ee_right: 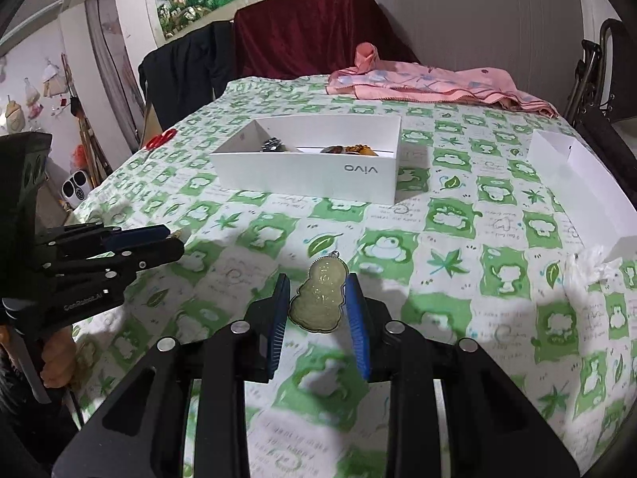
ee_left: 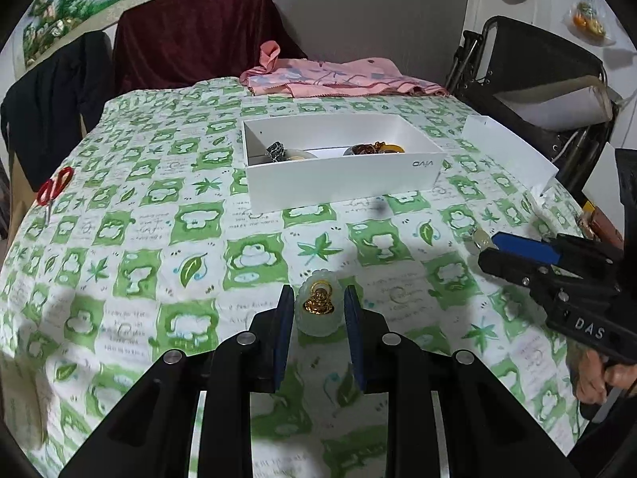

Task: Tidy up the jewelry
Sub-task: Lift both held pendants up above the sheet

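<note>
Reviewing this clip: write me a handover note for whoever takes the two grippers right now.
Left gripper: shut on a pale round pendant with a gold Buddha figure, above the green-patterned cloth.
Right gripper: shut on a pale green carved jade pendant, also over the cloth.
White vivo box: open mid-table, already holding several pieces, dark and amber ones among them.
A second white box part lies off to the right.
Done: part of the jewelry boxed. Left: probably carry both pendants to the box and release.

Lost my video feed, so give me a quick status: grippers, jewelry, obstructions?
Left gripper shut on white pendant with gold figure. Right gripper shut on pale green pendant. White box ahead, already holding jewelry. Path clear.
</note>
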`<state>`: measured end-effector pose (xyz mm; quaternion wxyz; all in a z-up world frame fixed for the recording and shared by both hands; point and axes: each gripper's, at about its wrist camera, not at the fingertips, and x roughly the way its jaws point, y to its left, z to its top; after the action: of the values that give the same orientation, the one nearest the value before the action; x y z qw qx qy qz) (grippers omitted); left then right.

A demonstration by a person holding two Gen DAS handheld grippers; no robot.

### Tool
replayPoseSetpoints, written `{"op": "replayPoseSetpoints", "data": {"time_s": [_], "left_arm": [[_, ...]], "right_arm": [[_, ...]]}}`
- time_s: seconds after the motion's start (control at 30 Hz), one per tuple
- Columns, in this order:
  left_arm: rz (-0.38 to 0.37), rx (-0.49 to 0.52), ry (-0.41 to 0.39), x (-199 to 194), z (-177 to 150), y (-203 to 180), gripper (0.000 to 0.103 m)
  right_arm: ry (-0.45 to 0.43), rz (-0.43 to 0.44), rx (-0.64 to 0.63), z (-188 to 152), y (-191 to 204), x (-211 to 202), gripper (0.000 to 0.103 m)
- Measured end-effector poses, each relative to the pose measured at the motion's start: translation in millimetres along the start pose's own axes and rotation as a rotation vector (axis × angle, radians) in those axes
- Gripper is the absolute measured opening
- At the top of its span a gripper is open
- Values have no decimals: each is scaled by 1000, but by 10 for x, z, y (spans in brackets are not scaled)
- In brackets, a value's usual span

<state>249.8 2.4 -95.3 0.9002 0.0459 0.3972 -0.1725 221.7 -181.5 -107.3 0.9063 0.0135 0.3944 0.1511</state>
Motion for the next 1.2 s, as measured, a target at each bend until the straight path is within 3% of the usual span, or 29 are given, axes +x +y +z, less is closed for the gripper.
{"op": "replayPoseSetpoints", "data": {"time_s": [0.23,0.73,0.93,1.2], "left_arm": [[30,27,-36,-295,-104,-255,26],[122,99,-263,-1378,-92,-740,26],[125,91,-321,-1650,19,-744,26],[135,78,-340,-1704,-9,-695,26]], "right_arm": [[-46,18,-6,-136,167,-366,27],[-259,43,-24,-43,440,-1401,28],[-313,49,-14,46,447,-1624,28],[-306,75,-21,19,477,-1574,28]]}}
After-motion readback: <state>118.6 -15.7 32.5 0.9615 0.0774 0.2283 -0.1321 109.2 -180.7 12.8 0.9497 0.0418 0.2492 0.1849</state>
